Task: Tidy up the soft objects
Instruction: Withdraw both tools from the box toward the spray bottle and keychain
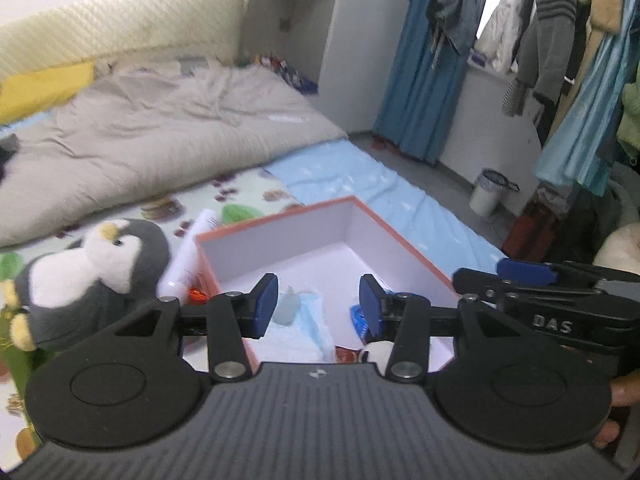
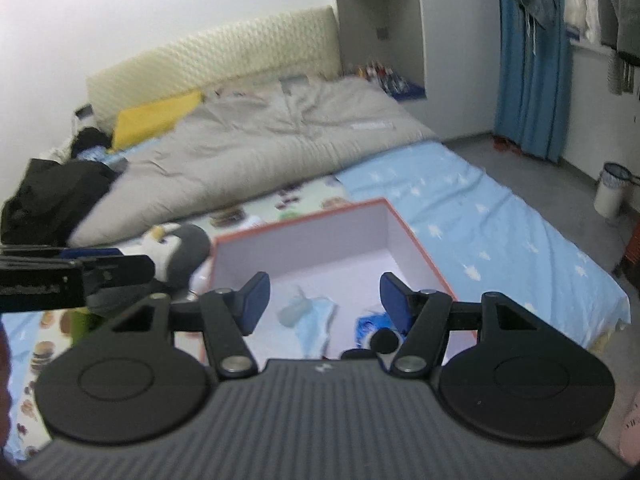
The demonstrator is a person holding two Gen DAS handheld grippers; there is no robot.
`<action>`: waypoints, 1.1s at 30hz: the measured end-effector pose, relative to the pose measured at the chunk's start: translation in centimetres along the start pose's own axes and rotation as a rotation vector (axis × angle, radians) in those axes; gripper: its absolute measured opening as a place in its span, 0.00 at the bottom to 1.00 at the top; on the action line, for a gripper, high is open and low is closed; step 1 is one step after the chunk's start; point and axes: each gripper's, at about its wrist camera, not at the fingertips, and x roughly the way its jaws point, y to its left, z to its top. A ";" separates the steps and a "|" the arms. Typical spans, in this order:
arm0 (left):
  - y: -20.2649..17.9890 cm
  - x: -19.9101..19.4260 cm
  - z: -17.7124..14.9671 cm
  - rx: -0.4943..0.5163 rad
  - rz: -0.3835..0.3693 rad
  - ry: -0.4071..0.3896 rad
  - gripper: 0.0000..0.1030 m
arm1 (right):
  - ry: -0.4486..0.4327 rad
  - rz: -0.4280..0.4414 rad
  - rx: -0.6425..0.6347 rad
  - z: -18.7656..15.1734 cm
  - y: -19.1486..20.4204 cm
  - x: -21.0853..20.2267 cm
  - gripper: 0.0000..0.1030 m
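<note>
An orange box with a white inside sits open on the bed. In it lie a blue-white cloth, a pale soft piece, a blue packet and a small black-and-white plush. A grey-and-white penguin plush lies left of the box. My left gripper is open and empty above the box's near end. My right gripper is open and empty above the box too.
A white tube lies between penguin and box. A grey duvet and a yellow pillow lie farther up the bed. Clothes hang at the right; a white bin stands on the floor.
</note>
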 end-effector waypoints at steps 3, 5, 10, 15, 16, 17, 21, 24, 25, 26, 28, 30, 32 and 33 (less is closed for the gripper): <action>0.5 -2.9 -1.1 -0.006 0.012 -0.055 0.50 | -0.038 0.031 -0.007 -0.5 1.5 -2.0 0.62; 0.6 -4.7 -1.9 0.006 0.018 -0.083 0.50 | -0.061 0.051 -0.003 -0.8 2.3 -3.2 0.62; 1.7 -8.4 -4.3 -0.028 0.016 -0.118 0.50 | -0.109 0.077 -0.037 -1.9 4.8 -5.6 0.62; 3.8 -11.4 -6.8 -0.088 0.040 -0.128 0.50 | -0.128 0.107 -0.032 -3.6 6.7 -6.8 0.62; 4.2 -11.8 -7.3 -0.096 0.047 -0.127 0.50 | -0.130 0.104 -0.037 -4.0 7.1 -6.9 0.62; 4.6 -12.2 -7.9 -0.105 0.055 -0.127 0.50 | -0.133 0.105 -0.041 -4.5 7.5 -7.1 0.62; 6.1 -13.8 -10.5 -0.128 0.091 -0.132 0.50 | -0.121 0.109 -0.053 -6.5 8.9 -7.5 0.62; 7.1 -14.7 -12.3 -0.155 0.088 -0.132 0.50 | -0.097 0.123 -0.056 -8.0 9.8 -7.6 0.62; 7.3 -15.0 -13.0 -0.166 0.096 -0.127 0.50 | -0.093 0.124 -0.057 -8.4 10.2 -7.6 0.62; 7.6 -15.2 -13.5 -0.171 0.104 -0.123 0.50 | -0.092 0.124 -0.058 -8.7 10.5 -7.6 0.62; 7.9 -15.5 -14.7 -0.174 0.116 -0.117 0.50 | -0.086 0.124 -0.065 -9.5 11.2 -7.6 0.62; 8.2 -15.6 -15.7 -0.175 0.126 -0.103 0.50 | -0.078 0.126 -0.070 -10.2 11.8 -7.5 0.62; 8.5 -15.6 -16.7 -0.179 0.132 -0.095 0.50 | -0.070 0.125 -0.075 -11.1 12.3 -7.3 0.62; 8.8 -15.6 -17.2 -0.182 0.134 -0.088 0.50 | -0.068 0.122 -0.076 -11.5 12.4 -7.2 0.62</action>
